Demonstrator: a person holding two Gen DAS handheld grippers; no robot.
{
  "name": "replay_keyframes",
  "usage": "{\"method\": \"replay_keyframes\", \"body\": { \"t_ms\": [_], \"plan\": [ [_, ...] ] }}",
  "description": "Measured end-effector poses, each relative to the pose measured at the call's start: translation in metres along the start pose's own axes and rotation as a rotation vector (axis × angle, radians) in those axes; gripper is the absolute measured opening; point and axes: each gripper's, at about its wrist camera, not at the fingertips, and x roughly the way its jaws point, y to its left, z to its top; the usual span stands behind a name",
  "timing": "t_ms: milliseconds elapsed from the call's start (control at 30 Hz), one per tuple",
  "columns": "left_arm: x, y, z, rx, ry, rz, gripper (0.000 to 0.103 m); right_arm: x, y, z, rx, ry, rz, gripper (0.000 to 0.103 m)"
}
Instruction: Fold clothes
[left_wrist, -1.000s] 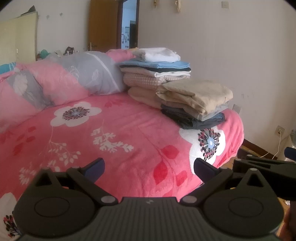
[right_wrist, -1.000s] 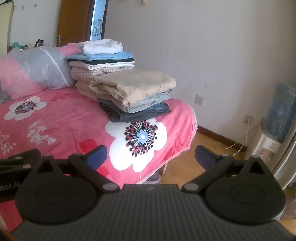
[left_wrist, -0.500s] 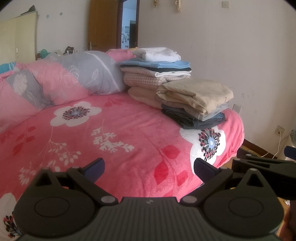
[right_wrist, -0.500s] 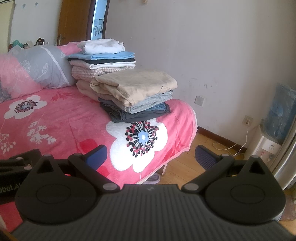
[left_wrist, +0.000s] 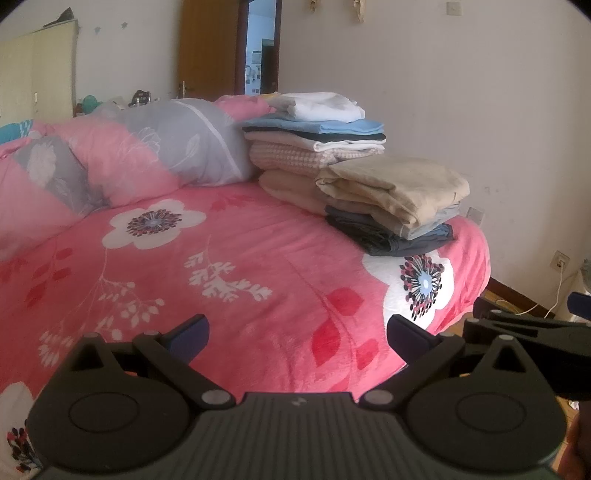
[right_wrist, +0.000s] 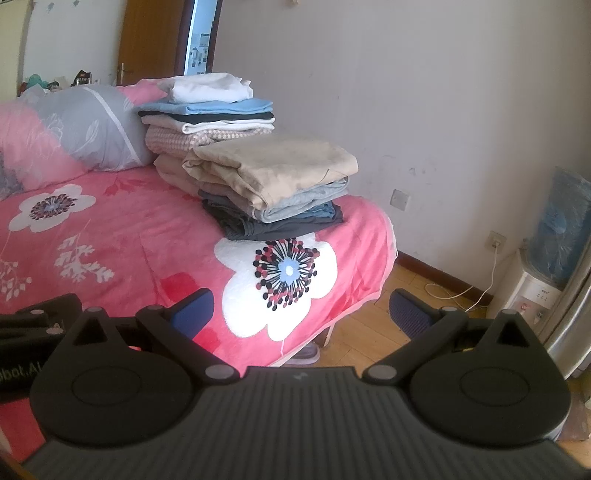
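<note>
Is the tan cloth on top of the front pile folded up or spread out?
Folded. The tan cloth lies doubled in flat layers with a rounded crease, atop the grey clothes.

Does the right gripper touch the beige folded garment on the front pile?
Apart. The right wrist view shows open right gripper well short of the beige garment, bedspread between.

Before me lies the pink flowered bedspread (left_wrist: 258, 258), grey-and-pink pillows (left_wrist: 155, 155) at its far end; a water dispenser (right_wrist: 546, 266) stands far right.
</note>
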Motion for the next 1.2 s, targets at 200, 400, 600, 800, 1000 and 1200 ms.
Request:
{"method": "replay_keyframes", "body": {
  "t_ms": [200, 400, 600, 800, 1000, 1200],
  "plan": [
    [0.0003, -0.0003, 0.0000, -0.001, 0.000, 0.001, 0.103, 0.0007, 0.0001, 0.0005, 0.000, 0.001, -0.001, 0.102],
    [0.0001, -0.0002, -0.0002, -0.001, 0.000, 0.003, 0.103, 0.0010, 0.0001, 0.0006, -0.003, 0.000, -0.003, 0.102],
    [-0.0025, -0.0011, -0.0008, 0.002, -0.009, 0.001, 0.103, 0.0004, -0.0001, 0.0003, -0.006, -0.004, -0.006, 0.102],
    [-0.0051, -0.0012, -0.0007, 0.004, -0.012, 0.001, 0.103, -0.0025, -0.0018, -0.0007, -0.006, -0.009, -0.014, 0.102],
    [-0.0060, -0.0014, -0.0005, 0.005, -0.011, 0.004, 0.103, -0.0022, -0.0035, -0.0012, -0.003, -0.010, -0.018, 0.102],
    [-0.0057, -0.0012, 0.0003, 0.001, -0.010, 0.007, 0.103, -0.0016, -0.0032, -0.0010, -0.002, -0.009, -0.019, 0.102]
  ]
}}
